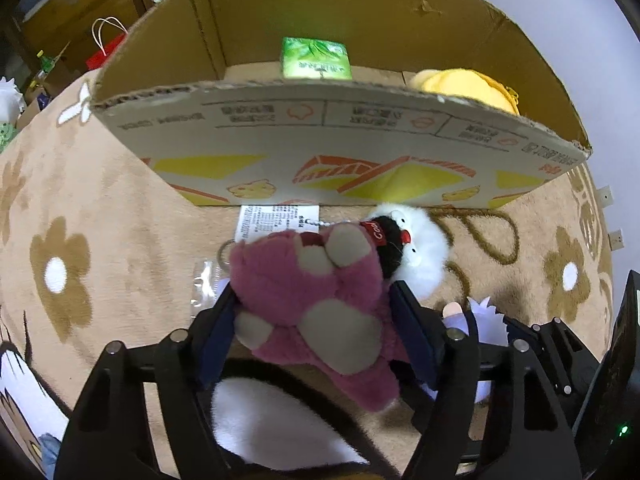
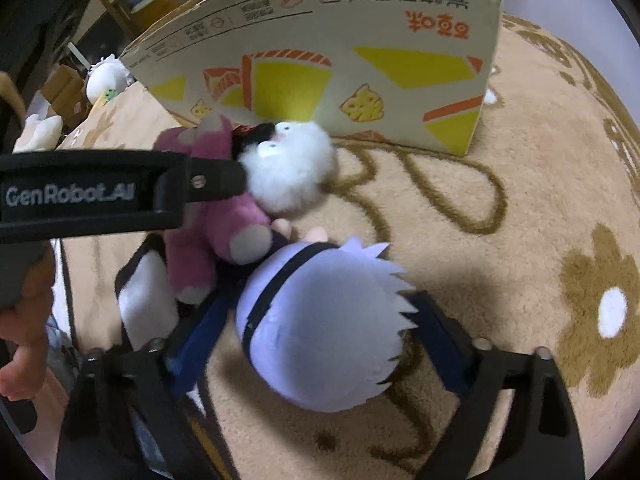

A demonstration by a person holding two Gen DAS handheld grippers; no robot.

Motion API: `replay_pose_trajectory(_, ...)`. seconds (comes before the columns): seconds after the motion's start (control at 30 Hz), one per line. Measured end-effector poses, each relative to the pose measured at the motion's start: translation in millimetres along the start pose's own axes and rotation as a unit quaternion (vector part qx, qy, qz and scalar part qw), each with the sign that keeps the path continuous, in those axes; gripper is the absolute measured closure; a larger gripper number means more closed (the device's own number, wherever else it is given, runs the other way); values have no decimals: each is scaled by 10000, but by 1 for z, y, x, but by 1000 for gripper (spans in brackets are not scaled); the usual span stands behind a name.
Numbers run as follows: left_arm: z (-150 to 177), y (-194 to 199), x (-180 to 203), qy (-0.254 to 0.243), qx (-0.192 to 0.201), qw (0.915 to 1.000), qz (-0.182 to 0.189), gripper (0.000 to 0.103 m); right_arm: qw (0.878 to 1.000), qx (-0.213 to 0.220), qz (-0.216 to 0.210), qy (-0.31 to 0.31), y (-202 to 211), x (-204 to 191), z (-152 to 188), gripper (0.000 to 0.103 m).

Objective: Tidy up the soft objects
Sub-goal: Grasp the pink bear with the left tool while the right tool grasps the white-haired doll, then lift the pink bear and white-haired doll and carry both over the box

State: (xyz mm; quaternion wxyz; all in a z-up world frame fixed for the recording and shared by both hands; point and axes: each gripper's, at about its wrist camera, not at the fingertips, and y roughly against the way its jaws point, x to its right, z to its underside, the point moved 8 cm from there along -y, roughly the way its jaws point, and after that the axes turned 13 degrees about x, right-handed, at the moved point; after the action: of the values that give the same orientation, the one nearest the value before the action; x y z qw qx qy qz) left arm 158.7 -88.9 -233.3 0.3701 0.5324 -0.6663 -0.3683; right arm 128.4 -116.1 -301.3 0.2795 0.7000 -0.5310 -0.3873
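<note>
My left gripper (image 1: 312,300) is shut on a pink plush bear (image 1: 320,300), held just in front of the open cardboard box (image 1: 320,132). The bear also shows in the right wrist view (image 2: 208,240), with the left gripper's finger across it. A white fluffy toy (image 1: 420,248) with a small black cola-bottle plush (image 1: 384,240) lies by the box wall, touching the bear. My right gripper (image 2: 316,320) is shut on a doll with a pale lilac spiky-haired head (image 2: 320,328). Inside the box lie a green packet (image 1: 316,58) and a yellow plush (image 1: 468,88).
A beige rug with brown flowers (image 2: 520,200) covers the surface. A paper label (image 1: 276,220) and a clear plastic bag (image 1: 206,284) lie on it near the box. A black-and-white plush (image 1: 272,416) lies under the left gripper. Clutter and white plush toys (image 2: 106,76) sit beyond the rug's left edge.
</note>
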Motion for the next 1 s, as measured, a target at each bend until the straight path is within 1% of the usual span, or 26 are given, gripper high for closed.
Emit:
replay_pose_trajectory(0.03,0,0,2,-1,31,10000,-19,36,10000,3,-22,-30,0,0,0,10)
replay_pose_trajectory(0.07,0,1,4,9,37,10000,-8,36,10000,10,-38,-46,0,1,0,14)
replay_pose_trajectory(0.1,0,1,4,16,41,10000,4,37,10000,22,-79,-44,0,1,-1,21)
replay_pose_trajectory(0.17,3,3,3,47,49,10000,30,37,9999,34,-167,-16,3,-2,0,27)
replay_pose_trajectory(0.27,4,3,2,137,64,9998,103,37,9999,34,-145,24,7,-4,1,31)
replay_pose_trajectory(0.4,2,3,0,178,111,9996,176,35,9998,29,-184,-79,9,-1,2,33)
replay_pose_trajectory(0.47,3,6,-13,146,120,9997,142,33,9998,28,-173,-63,10,0,2,33)
replay_pose_trajectory(0.57,2,-1,-10,71,98,9999,37,30,9998,24,-175,-57,11,0,1,33)
replay_pose_trajectory(0.63,1,-3,-10,44,121,9999,5,30,9998,19,-172,-36,11,0,3,36)
replay_pose_trajectory(0.8,0,2,-10,-73,233,9997,-74,40,9998,45,-187,-75,13,3,0,39)
replay_pose_trajectory(0.93,1,7,-11,-79,362,9991,-222,42,9998,115,-175,31,20,0,-2,41)
replay_pose_trajectory(1.0,1,15,-12,-135,474,9984,-269,43,9996,147,-218,-109,25,3,-4,41)
